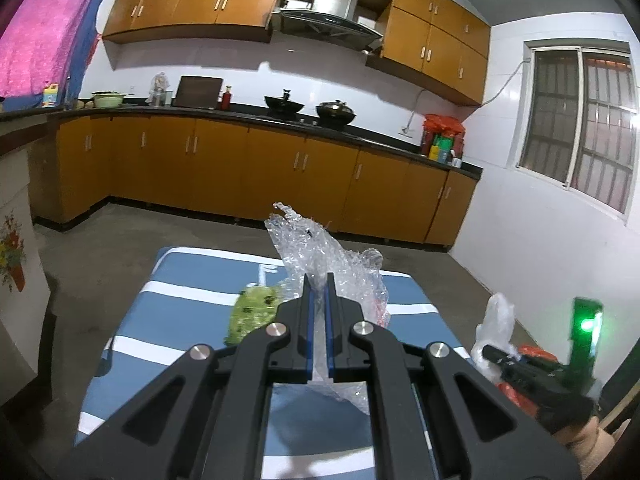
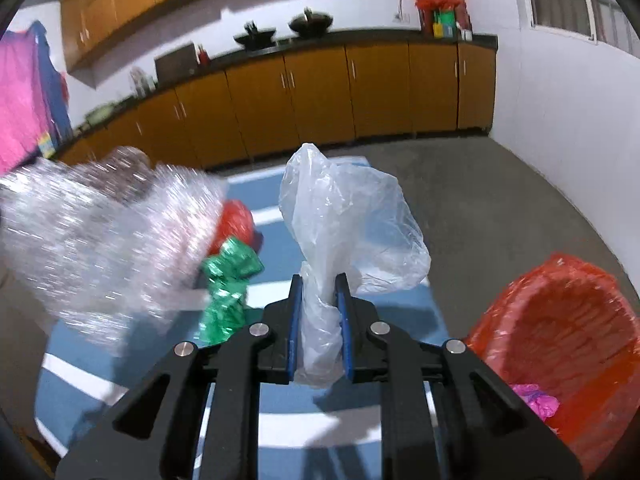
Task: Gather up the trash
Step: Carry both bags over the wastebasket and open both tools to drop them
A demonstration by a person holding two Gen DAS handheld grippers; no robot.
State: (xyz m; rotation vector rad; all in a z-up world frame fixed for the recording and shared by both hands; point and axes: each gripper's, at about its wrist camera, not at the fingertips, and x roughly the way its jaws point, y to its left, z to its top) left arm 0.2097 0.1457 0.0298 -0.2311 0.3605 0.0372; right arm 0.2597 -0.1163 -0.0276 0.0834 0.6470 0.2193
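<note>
My left gripper (image 1: 319,280) is shut on a crumpled sheet of clear bubble wrap (image 1: 320,248), held above the blue-and-white striped table (image 1: 192,304). The bubble wrap also shows blurred at the left of the right wrist view (image 2: 100,240). My right gripper (image 2: 319,284) is shut on a thin clear plastic bag (image 2: 352,220), also seen in the left wrist view (image 1: 494,332). A green wrapper (image 2: 228,288) and a red piece of trash (image 2: 236,224) lie on the table (image 2: 280,256). A red trash bag (image 2: 560,344) stands open to the right of the table.
A green wrapper (image 1: 252,312) lies on the table left of my left gripper. Pink trash (image 2: 536,400) lies inside the red bag. Orange kitchen cabinets (image 1: 280,176) with a black counter run along the far wall. Bare concrete floor (image 1: 120,248) surrounds the table.
</note>
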